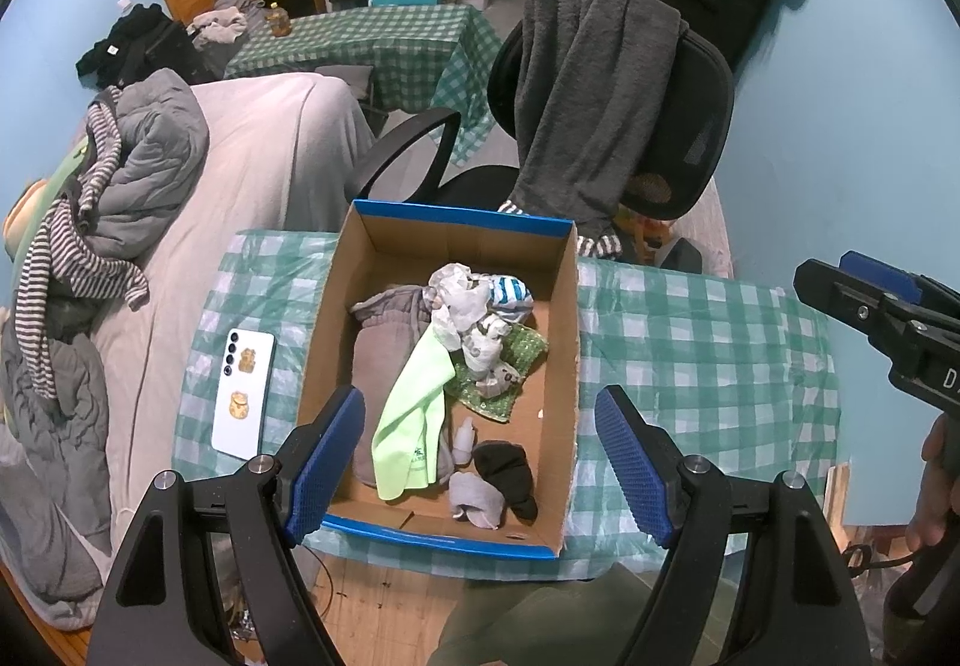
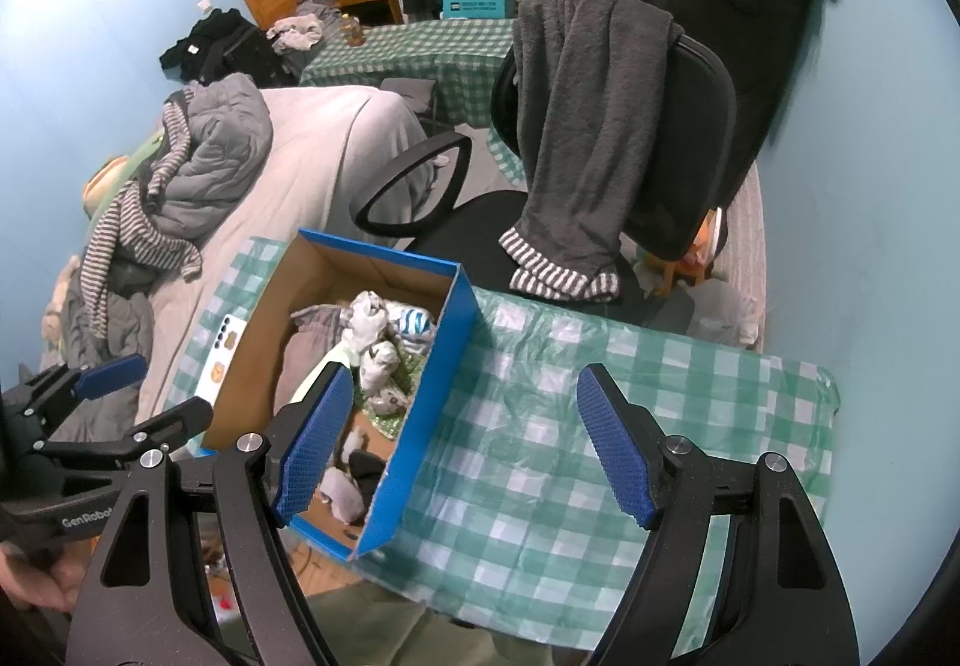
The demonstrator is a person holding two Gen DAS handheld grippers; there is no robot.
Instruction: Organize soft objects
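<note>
A blue-edged cardboard box [image 1: 558, 342] stands on the green checked table [image 1: 690, 354]. In it lie a grey cloth [image 1: 384, 348], a lime green cloth [image 1: 414, 414], a green sponge cloth [image 1: 510, 366], crumpled white socks [image 1: 474, 318], a black sock [image 1: 510, 474] and a grey sock [image 1: 477, 498]. My left gripper [image 1: 480, 462] is open and empty, hovering over the box's near end. My right gripper [image 2: 462, 444] is open and empty, above the box's right wall [image 2: 432, 396] and the table [image 2: 570, 456]. Each gripper shows in the other view: the right [image 1: 870, 312], the left [image 2: 120, 396].
A white phone [image 1: 243, 393] lies on the table left of the box. A black office chair [image 1: 660, 126] with a grey towel [image 1: 588, 96] stands behind the table. A bed [image 1: 240, 174] with heaped clothes [image 1: 108, 174] is at the left.
</note>
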